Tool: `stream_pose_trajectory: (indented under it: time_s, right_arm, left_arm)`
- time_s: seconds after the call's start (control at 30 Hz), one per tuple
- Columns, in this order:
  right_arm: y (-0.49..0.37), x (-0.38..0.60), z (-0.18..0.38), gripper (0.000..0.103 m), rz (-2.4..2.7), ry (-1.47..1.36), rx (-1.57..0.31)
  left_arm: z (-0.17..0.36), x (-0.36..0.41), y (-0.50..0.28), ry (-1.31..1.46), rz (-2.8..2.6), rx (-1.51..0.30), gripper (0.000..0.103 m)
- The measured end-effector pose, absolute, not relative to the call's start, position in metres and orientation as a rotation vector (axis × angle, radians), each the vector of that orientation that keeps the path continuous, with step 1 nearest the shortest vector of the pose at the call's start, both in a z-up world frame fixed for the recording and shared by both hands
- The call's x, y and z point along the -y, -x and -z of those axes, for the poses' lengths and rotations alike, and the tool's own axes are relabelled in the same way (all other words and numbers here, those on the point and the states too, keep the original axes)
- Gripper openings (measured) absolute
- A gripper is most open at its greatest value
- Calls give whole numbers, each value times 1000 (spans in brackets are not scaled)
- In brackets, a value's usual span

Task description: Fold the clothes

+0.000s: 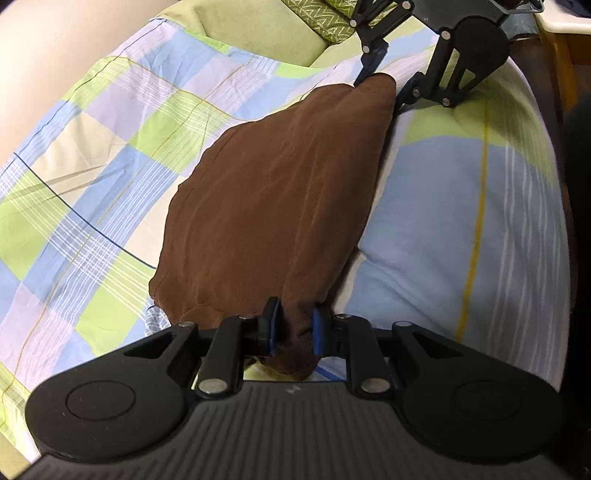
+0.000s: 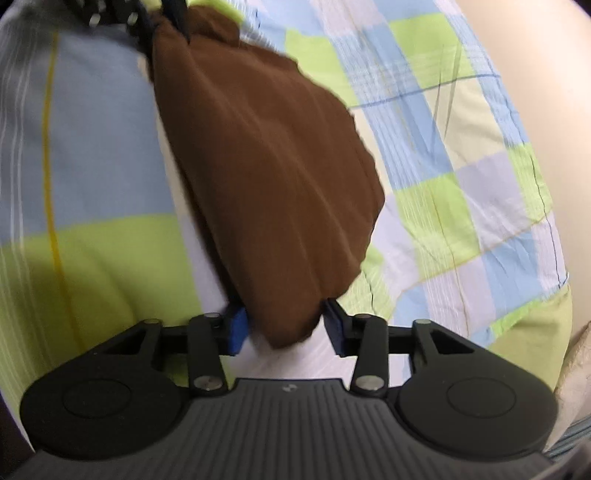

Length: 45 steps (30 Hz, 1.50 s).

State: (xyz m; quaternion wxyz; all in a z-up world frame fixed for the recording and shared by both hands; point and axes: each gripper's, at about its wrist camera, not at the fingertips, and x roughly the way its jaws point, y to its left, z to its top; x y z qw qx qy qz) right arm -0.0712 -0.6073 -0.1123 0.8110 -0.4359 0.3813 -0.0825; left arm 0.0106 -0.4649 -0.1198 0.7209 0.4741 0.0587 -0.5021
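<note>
A brown cloth (image 1: 280, 192) lies stretched across the checked bedspread (image 1: 92, 184). My left gripper (image 1: 293, 330) is shut on the cloth's near end, which bunches between the blue pads. In the right wrist view the same brown cloth (image 2: 269, 177) runs away from my right gripper (image 2: 286, 328), whose jaws stand apart with the cloth's corner lying between them, not pinched. The right gripper also shows in the left wrist view (image 1: 384, 81) at the cloth's far end. The left gripper shows in the right wrist view (image 2: 162, 22) at the top, holding the far end.
The bedspread (image 2: 443, 166) is a blue, green and lilac check. A green pillow (image 1: 258, 33) and a patterned cushion (image 1: 325, 18) lie at the head. A pale wall (image 1: 48, 55) borders one side. A wooden edge (image 1: 561, 66) stands at the other.
</note>
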Motion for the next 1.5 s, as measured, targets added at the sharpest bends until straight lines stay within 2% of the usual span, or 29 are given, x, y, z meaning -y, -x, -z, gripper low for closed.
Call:
stream_pose_trajectory:
  time_s: [0.1,0.23,0.27,0.33,0.37,0.4,0.43,0.5,0.57,0.67,0.83,1.0,1.07,1.17,1.3,1.4,1.5]
  right_arm:
    - [71,601,113,31,187,983,-829]
    - [74,581,108,44,216,1090,-781]
    - [74,576,108,47,200,1105,-768]
    - [71,570,111,47,178,1134,-757]
    - [66,570,114,47,165,1146,-761]
    - [61,571,116,47,154,1154,-764]
    - [59,572,116,47,145,1144,-769]
    - [55,574,113,39,127,1103,-788]
    - [52,580,104,21,118,1002,-817]
    - [56,574,89,16,133,915,-810]
    - [68,523,65,16,116,811,-753]
    - [72,501,89,19,106,842,-787]
    - [75,501,84,25,129,818,-797]
    - [86,503,70,30,203,736,-827]
    - [120,498,44,30,335,502,-780]
    - [146,483,27,33,435,321,-690]
    - [166,469,13,43,499,124,-581]
  left_arm:
    - [115,462,-10,-1036,1104,-135,29]
    - [113,453,-1,-1052,1082,-86,47]
    - [116,453,-1,-1064,1073,-60,48]
    - [120,456,-2,-1075,1070,-48,48]
    - [121,459,-3,-1083,1072,-53,44]
    - [122,462,-5,-1093,1081,-66,39]
    - [121,464,-6,-1099,1090,-77,24]
    - [115,465,-9,-1111,1106,-86,18]
    - [102,460,-13,-1110,1123,-87,17]
    - [77,444,-15,-1127,1095,-63,15]
    - [77,406,-6,-1162,1075,-114,15]
    - [112,392,7,-1173,1062,-136,19]
    - [107,385,4,-1119,1058,-165,27]
    - [94,372,0,-1030,1058,-212,29]
    - [77,352,5,-946,1034,-216,32]
    - [61,344,9,-853,1033,-232,39]
    - [45,332,9,-764,1036,-272,39]
